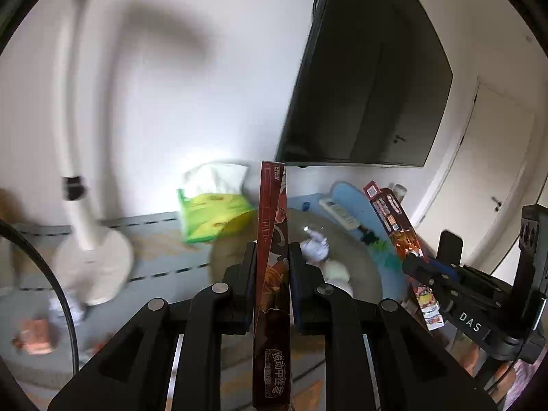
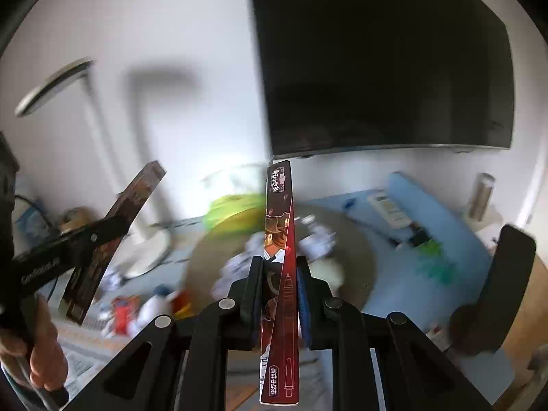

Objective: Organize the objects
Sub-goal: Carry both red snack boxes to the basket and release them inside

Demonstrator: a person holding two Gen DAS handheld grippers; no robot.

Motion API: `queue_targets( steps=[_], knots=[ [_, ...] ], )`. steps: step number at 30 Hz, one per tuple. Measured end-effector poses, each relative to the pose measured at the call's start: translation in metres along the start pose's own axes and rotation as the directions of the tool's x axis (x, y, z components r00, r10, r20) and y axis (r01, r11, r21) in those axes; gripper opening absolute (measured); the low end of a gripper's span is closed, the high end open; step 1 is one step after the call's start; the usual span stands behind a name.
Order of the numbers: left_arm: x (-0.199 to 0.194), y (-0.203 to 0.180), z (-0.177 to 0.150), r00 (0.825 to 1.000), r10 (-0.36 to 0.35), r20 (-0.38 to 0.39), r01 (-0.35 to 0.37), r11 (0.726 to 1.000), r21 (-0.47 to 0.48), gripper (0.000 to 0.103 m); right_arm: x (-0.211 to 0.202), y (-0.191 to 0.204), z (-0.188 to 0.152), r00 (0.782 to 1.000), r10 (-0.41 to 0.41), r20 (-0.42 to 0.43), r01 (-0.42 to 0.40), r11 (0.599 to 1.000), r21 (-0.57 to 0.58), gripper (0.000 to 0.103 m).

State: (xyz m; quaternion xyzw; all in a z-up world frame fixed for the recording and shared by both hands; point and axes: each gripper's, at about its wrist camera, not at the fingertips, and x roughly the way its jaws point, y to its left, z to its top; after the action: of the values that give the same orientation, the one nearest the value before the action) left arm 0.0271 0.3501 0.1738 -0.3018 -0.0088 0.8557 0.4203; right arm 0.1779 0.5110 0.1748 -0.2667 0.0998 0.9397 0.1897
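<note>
Pen boxes, 2 of them, are held above the cluttered floor: the left gripper (image 1: 272,260) clamps one red pen box (image 1: 272,226) edge-on, the right gripper (image 2: 279,274) clamps the other pen box (image 2: 279,239), probably so both can be carried together for sorting.

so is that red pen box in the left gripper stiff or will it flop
Likely stiff: the red pen box stands straight out past the shut left gripper without sagging. Probably light, being thin card. Pinched across its narrow width, it might pivot if bumped.
</note>
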Motion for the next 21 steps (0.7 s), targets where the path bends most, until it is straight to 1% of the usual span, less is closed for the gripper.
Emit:
queue_targets(
  steps=[3,5,7,9,10,11,12,14,15,16,18,21],
  knots=[
    [0.036,0.002,0.006,0.999,-0.025,-0.045,0.023,0.999,-0.047,0.014,0.03,-0.014,0.016,0.999,0.002,-0.042,0.0,0.999,0.033,0.017],
    [0.053,0.002,0.005,0.998,-0.033,-0.053,0.03,0.998,-0.052,0.014,0.049,-0.017,0.021,0.998,0.024,-0.066,-0.02,0.999,0.05,0.017],
    [0.063,-0.002,0.002,0.999,-0.025,-0.042,0.023,0.999,-0.045,0.014,0.061,-0.019,0.024,0.996,0.023,-0.083,-0.019,0.998,0.053,0.017],
    [0.076,-0.004,0.002,0.998,-0.001,-0.065,-0.002,0.999,-0.035,0.015,0.075,-0.017,0.025,0.995,0.024,-0.098,-0.019,0.999,0.045,0.017],
    [0.082,-0.005,0.002,0.997,0.003,-0.079,-0.006,0.999,-0.034,0.019,0.08,-0.016,0.026,0.994,0.022,-0.106,-0.018,0.999,0.042,0.017],
    [0.089,-0.004,0.002,0.996,0.0,-0.093,-0.004,0.999,-0.041,0.036,0.085,-0.017,0.027,0.993,0.017,-0.113,-0.012,0.999,0.042,0.018],
    [0.094,-0.002,0.001,0.994,-0.013,-0.108,0.006,0.998,-0.059,0.044,0.092,-0.019,0.028,0.992,0.01,-0.123,-0.005,0.999,0.044,0.021],
    [0.103,0.006,-0.002,0.988,-0.033,-0.149,0.02,0.996,-0.088,0.045,0.106,-0.025,0.029,0.986,0.011,-0.167,-0.002,0.998,0.056,0.041],
    [0.106,0.008,-0.004,0.984,-0.042,-0.17,0.025,0.995,-0.096,0.045,0.114,-0.032,0.027,0.982,0.02,-0.188,-0.008,0.998,0.068,0.043],
    [0.107,0.009,-0.006,0.982,-0.05,-0.181,0.031,0.994,-0.102,0.045,0.117,-0.037,0.024,0.98,0.03,-0.196,-0.013,0.996,0.086,0.043],
    [0.102,0.01,-0.009,0.981,-0.063,-0.186,0.043,0.994,-0.105,0.045,0.112,-0.046,0.018,0.981,0.056,-0.187,-0.034,0.992,0.119,0.043],
    [0.084,0.006,-0.01,0.984,-0.073,-0.162,0.059,0.994,-0.09,0.045,0.099,-0.052,0.015,0.983,0.065,-0.172,-0.041,0.989,0.142,0.043]
  ],
)
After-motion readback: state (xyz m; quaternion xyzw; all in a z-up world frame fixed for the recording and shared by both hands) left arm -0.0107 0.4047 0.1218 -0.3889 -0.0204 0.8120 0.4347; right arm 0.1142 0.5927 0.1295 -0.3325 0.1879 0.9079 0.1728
